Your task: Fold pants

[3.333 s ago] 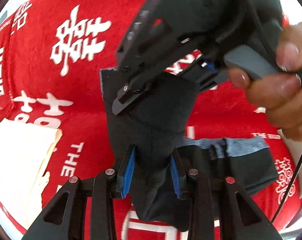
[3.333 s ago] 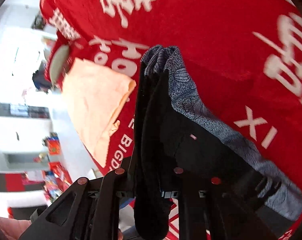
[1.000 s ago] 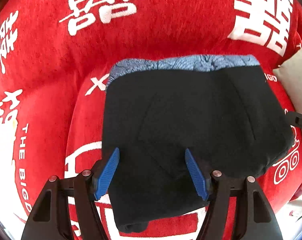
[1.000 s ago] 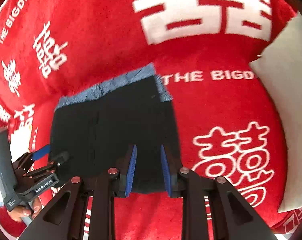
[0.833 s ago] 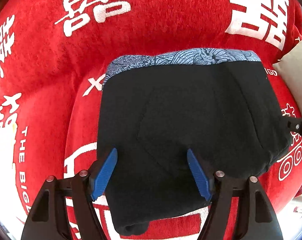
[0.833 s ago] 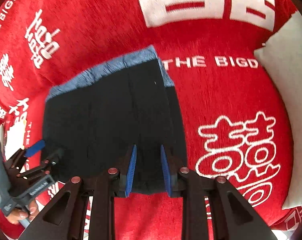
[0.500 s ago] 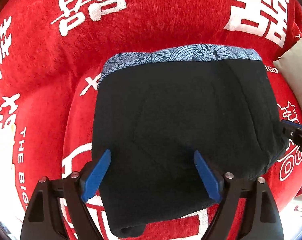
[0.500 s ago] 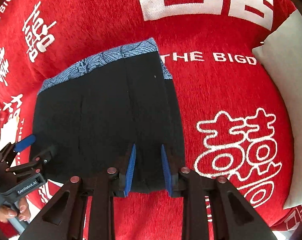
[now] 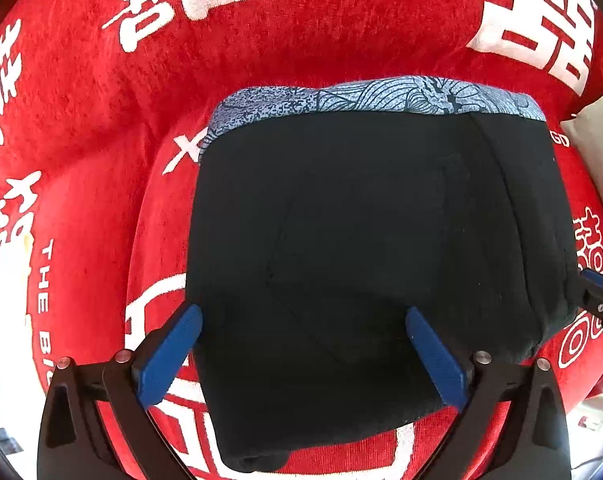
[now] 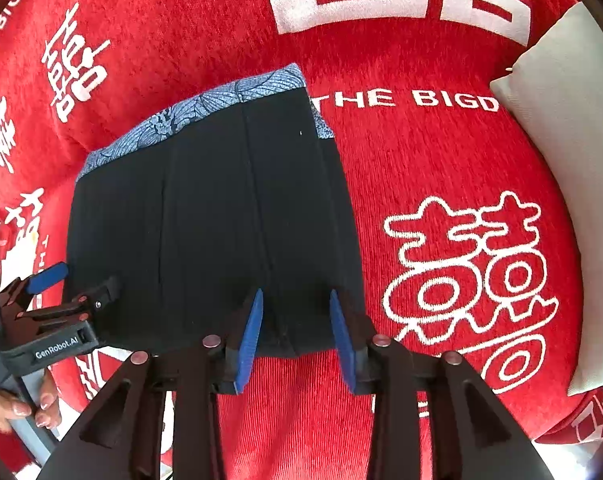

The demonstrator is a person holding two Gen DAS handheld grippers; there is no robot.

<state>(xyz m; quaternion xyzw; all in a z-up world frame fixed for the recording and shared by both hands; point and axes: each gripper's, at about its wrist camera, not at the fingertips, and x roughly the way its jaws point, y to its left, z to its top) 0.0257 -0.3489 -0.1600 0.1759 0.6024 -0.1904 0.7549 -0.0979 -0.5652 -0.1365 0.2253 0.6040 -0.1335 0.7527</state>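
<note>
We found both grippers' jaws just opened, left gripper [image 9: 301, 340] spread wide, right gripper [image 10: 295, 332] partly, leaving the pants [image 9: 373, 248] released, folded flat on the red cloth [image 9: 301, 20]; the fold looked complete.

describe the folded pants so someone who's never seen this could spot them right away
Look at the red plush blanket with white lettering that covers the whole surface. Near its middle, beside the words "THE BIGD", lies a flat, squarish bundle of black fabric, the folded black pants. A blue-grey patterned band along their far edge sets them apart from the plain pale cushion to the right.
</note>
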